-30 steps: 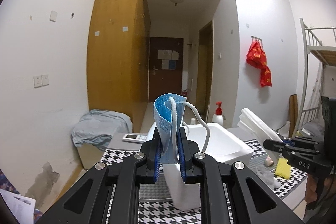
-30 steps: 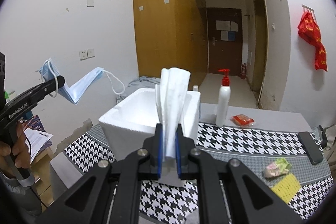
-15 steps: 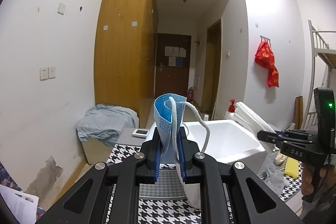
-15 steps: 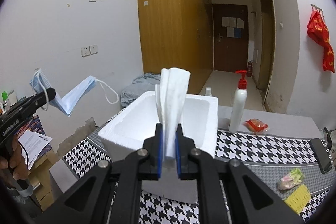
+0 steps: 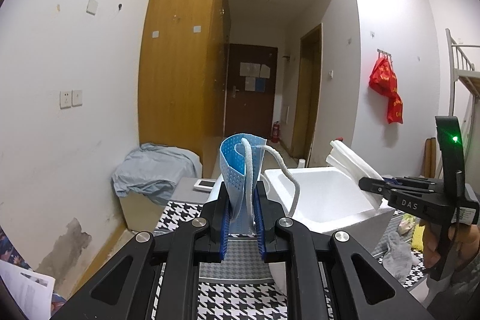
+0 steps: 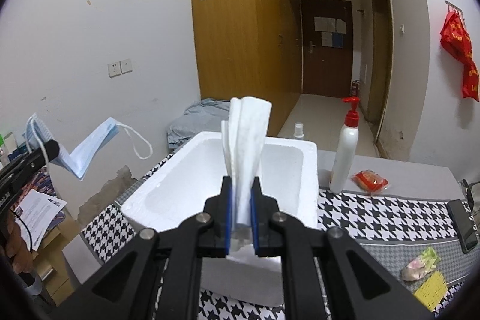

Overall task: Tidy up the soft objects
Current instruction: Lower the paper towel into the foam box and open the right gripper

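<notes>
Jaws of your left gripper [image 5: 242, 218] pinch one blue face mask [image 5: 238, 170], held up short of the foam box [image 5: 324, 194]; one grey sock [image 5: 396, 254] lies on the bench [image 5: 240, 299].

Right view: your right gripper [image 6: 241, 212] clamps one folded white cloth [image 6: 246, 140] above the box, which looks empty. Neither item is in yet.
</notes>
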